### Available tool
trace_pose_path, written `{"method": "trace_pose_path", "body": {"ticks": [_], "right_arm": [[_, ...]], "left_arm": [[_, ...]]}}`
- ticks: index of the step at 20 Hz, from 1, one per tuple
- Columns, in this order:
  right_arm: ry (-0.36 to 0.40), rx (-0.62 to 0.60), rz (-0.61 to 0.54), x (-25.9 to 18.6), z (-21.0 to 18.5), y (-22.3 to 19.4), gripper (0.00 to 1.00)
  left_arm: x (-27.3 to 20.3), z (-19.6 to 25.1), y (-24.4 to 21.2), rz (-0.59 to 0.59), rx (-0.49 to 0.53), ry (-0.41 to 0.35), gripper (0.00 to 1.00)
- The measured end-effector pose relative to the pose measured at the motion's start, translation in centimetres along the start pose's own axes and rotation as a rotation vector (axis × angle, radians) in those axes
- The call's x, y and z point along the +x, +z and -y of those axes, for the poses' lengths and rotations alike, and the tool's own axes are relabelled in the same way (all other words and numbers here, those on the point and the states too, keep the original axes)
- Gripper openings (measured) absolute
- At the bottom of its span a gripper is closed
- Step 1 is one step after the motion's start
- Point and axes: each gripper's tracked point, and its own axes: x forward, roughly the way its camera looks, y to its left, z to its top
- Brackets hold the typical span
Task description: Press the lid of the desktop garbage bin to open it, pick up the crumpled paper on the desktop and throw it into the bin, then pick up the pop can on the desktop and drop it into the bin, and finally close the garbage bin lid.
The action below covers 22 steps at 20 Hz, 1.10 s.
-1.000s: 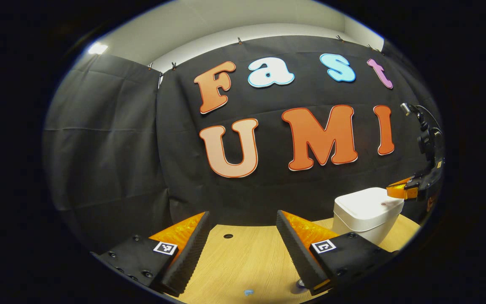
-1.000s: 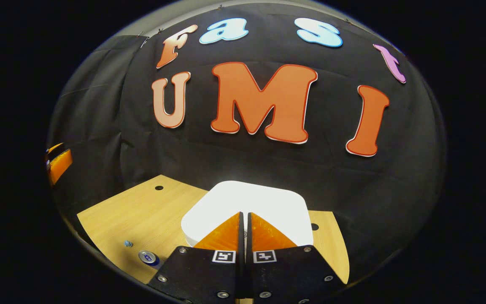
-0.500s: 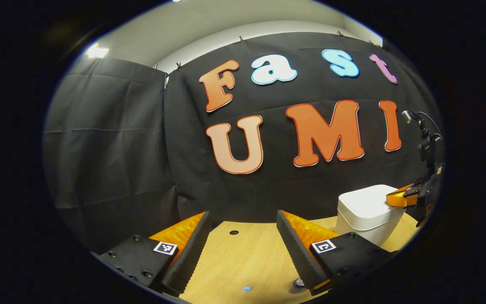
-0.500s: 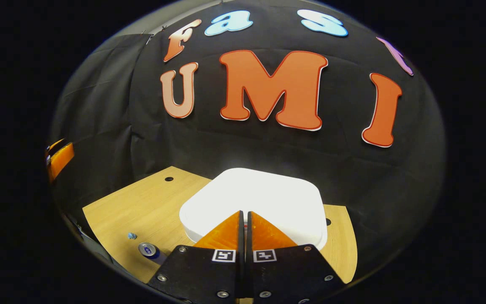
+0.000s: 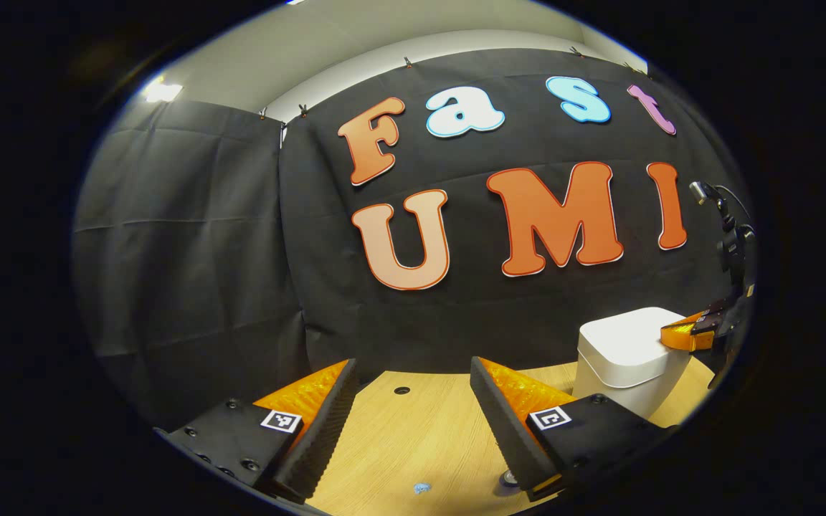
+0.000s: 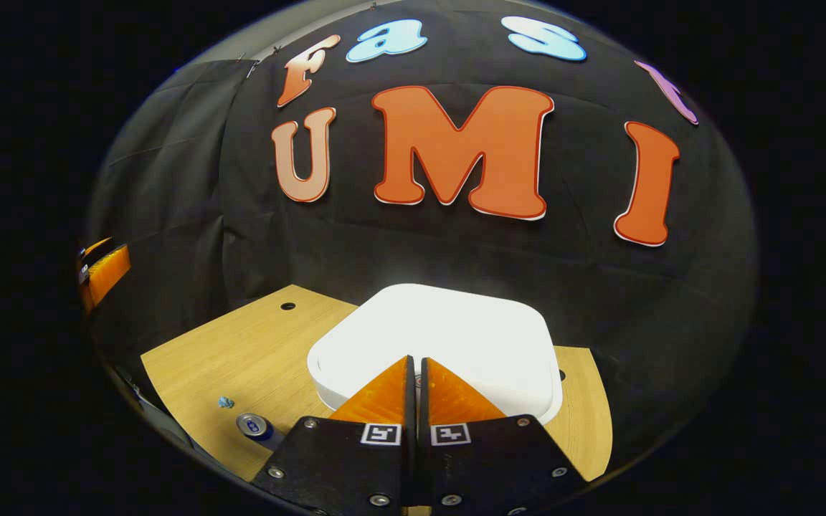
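Since a second ago the right tool [image 6: 414, 365] has come lower and closer over the bin's lid [image 6: 442, 337], which now looms larger under its tips, while the left tool [image 5: 413, 401] has drifted a little so the bin [image 5: 628, 358] sits farther toward the edge of its view. The right tool's two fingers are pressed together with nothing between them, pointing down at the near edge of the lid, which lies flat and shut; the left tool hangs with its fingers wide apart and empty above the table [image 5: 413, 437]. The crumpled paper [image 6: 225, 402] and the pop can [image 6: 252, 425] both lie on the table to the bin's left, close to each other, the can lying so that its silvery end shows. My worry is the press itself: the lid is smooth, glossy white plastic with rounded corners, and narrow wedge-shaped tips could skid off it, or push the light bin across the slick wood-grain top if they land off-centre. The ridged fingers should grip the soft paper, though a round metal can may roll away.
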Motion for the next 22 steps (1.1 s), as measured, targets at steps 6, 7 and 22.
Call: {"method": "trace_pose_path", "body": {"ticks": [6, 7, 22], "right_arm": [[-0.046, -0.042, 0.015, -0.3, 0.2, 1.2, 0.01], [-0.062, -0.052, 0.031, -0.5, 0.2, 1.7, 0.0], [-0.259, -0.098, 0.247, -2.2, -0.1, 11.8, 0.01]], "left_arm": [[1.8, -0.7, -0.3, 0.011, -0.013, -0.046, 0.99], [2.3, -0.8, -0.4, 0.011, -0.019, -0.056, 1.0], [9.1, -3.0, -2.1, 0.016, -0.051, -0.192, 1.0]]}}
